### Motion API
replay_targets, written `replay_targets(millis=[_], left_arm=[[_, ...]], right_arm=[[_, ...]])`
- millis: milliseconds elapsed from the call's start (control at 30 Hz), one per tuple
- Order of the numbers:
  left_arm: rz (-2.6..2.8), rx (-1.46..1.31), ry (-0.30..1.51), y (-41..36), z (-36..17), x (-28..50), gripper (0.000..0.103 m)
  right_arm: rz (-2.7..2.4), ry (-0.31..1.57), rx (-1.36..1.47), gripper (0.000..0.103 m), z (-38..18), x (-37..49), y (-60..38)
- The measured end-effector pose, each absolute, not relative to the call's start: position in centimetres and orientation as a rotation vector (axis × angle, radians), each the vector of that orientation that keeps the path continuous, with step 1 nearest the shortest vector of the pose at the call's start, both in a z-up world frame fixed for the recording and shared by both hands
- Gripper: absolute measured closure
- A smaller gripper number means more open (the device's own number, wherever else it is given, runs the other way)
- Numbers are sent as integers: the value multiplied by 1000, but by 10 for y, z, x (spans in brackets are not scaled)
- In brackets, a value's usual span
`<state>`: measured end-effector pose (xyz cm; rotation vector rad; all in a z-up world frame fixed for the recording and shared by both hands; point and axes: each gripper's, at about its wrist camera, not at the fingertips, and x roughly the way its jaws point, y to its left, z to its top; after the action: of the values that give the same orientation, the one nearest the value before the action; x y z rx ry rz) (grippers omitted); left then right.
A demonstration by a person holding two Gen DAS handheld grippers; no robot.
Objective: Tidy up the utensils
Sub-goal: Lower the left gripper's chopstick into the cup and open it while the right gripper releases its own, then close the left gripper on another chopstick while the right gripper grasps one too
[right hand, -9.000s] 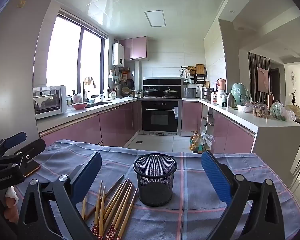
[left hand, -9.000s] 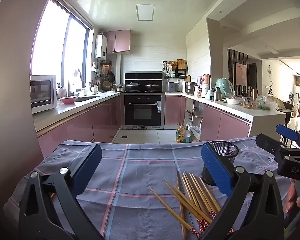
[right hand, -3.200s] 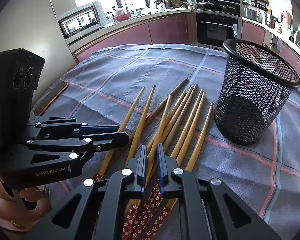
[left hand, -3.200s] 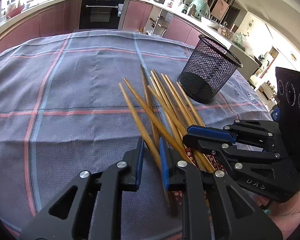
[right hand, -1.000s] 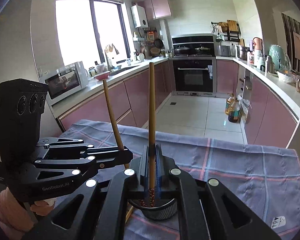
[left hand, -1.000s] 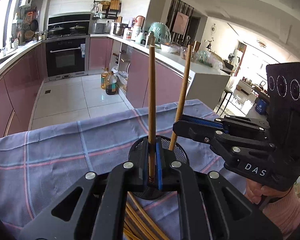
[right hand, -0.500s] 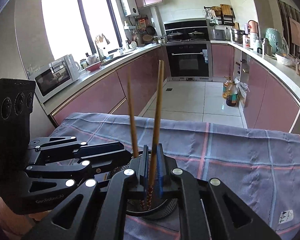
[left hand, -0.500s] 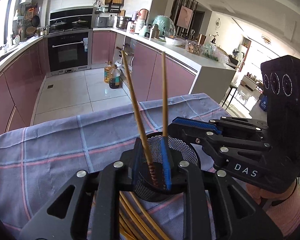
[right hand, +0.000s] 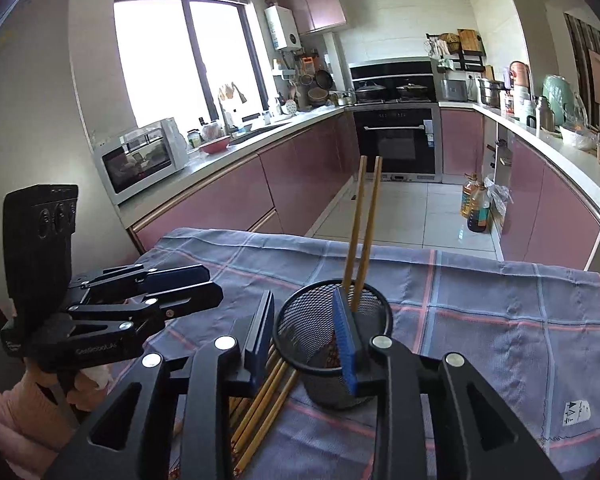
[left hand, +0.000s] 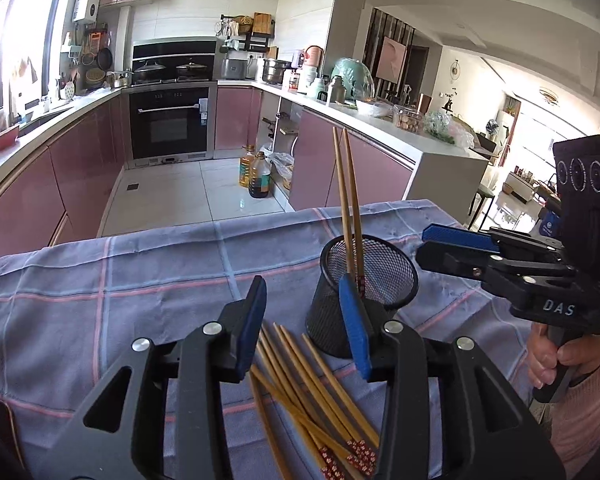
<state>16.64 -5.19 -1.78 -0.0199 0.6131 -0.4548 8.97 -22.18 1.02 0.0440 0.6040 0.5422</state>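
A black mesh cup (left hand: 396, 276) (right hand: 320, 384) stands on the checked cloth, with two wooden chopsticks (left hand: 346, 200) (right hand: 364, 232) leaning upright inside it. Several more chopsticks (left hand: 308, 392) (right hand: 260, 400) lie loose on the cloth in front of the cup. My left gripper (left hand: 302, 284) (right hand: 214, 280) sits just left of the cup. Its jaws are opening and grip nothing. My right gripper (right hand: 302, 300) (left hand: 424, 246) hovers near the cup's rim on the right. Its jaws are opening too, with nothing pressed between the pads.
The blue-grey cloth (left hand: 140, 280) covers the table, whose far edge drops to the kitchen floor. A person's hand (left hand: 548, 360) in a pink sleeve holds the right gripper's handle. Pink cabinets, an oven and crowded counters lie beyond.
Both grippers have let go of their chopsticks, which now lean together in the cup. Both pairs of jaws have spread, and the grippers have drawn back from the cup.
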Motion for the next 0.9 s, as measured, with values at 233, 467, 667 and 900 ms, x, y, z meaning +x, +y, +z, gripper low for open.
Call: replay_targets(millis=[233,467,667,900], left_arm=[[-410,-6,671,-26,-48,141,65],[-385,-15,770,-17,-90,131,65],[-392,-20,834,-18,-116,129,65],[-397,-20,869,-23,-128,129,66]], right_arm=[[622,690,1,73,-19,65,-194],[625,819,9,73,-60,61,-178],[643,880,-10,74,-78,54,-160],[635,915,-28,80,-90,55,-147]])
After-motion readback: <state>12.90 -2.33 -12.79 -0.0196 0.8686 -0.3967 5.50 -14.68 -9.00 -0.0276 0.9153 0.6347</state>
